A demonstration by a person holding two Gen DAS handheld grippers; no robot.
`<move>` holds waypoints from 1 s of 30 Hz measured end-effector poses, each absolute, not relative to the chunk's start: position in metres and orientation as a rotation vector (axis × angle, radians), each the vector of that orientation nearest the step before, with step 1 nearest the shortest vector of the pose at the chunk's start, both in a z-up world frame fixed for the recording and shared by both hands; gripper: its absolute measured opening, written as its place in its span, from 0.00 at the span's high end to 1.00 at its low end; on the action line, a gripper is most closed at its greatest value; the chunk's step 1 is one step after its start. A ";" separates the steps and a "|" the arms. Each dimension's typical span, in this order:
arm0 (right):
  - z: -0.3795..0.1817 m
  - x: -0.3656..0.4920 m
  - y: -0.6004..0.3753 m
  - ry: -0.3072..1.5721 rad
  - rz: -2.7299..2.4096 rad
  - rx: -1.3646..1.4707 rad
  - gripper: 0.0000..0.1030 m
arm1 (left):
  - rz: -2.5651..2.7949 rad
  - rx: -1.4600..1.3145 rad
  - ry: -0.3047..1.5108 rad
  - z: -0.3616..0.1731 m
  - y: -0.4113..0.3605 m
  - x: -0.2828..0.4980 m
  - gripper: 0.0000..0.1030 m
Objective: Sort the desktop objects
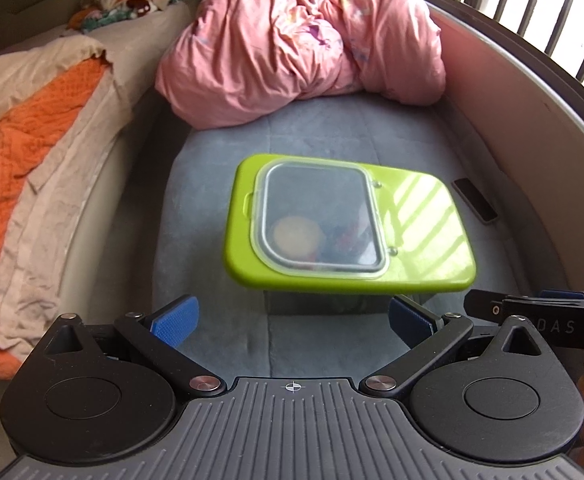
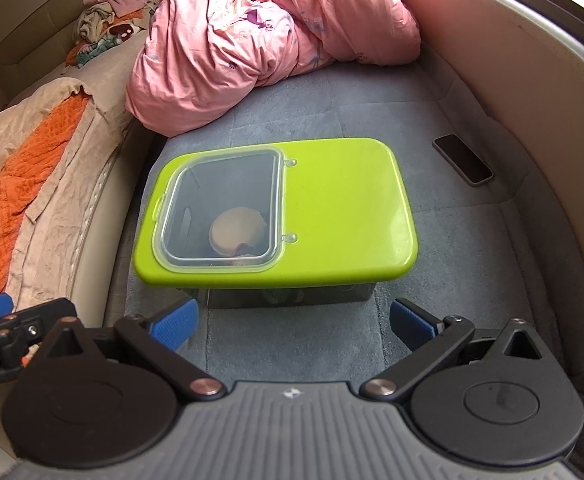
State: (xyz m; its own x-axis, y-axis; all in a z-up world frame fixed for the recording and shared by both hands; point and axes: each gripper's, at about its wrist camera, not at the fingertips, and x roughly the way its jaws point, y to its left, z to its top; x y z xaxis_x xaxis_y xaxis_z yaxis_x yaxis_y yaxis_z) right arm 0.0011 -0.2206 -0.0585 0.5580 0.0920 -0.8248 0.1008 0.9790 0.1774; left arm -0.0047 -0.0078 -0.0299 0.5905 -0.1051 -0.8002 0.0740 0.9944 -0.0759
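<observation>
I'm hovering both grippers, left gripper point(image 1: 292, 318) and right gripper point(image 2: 292, 320), fingers spread empty; green-lidded box point(image 2: 343, 204) closed, phone point(image 2: 463, 160) lying outside it, unsorted

Box point(image 2: 276, 216) sits mid-mat point(image 2: 331, 100), quilt point(image 2: 252, 28) behind it. Phone point(image 2: 463, 159) to box's right, apart. Blankets point(image 2: 32, 184) lie left, off mat.
</observation>
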 end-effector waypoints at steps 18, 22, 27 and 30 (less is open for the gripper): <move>-0.058 -0.002 -0.202 0.979 0.029 0.192 0.00 | -0.079 -0.069 0.961 -0.047 0.002 -0.001 0.00; -0.059 -0.002 -0.205 0.982 0.023 0.197 0.00 | -0.085 -0.062 0.961 -0.047 0.001 -0.002 0.00; -0.059 -0.002 -0.208 0.987 0.021 0.204 0.00 | -0.087 -0.055 0.962 -0.047 0.000 -0.002 0.00; -0.061 -0.001 -0.209 0.991 0.021 0.205 0.00 | -0.090 -0.055 0.965 -0.047 0.000 -0.002 0.00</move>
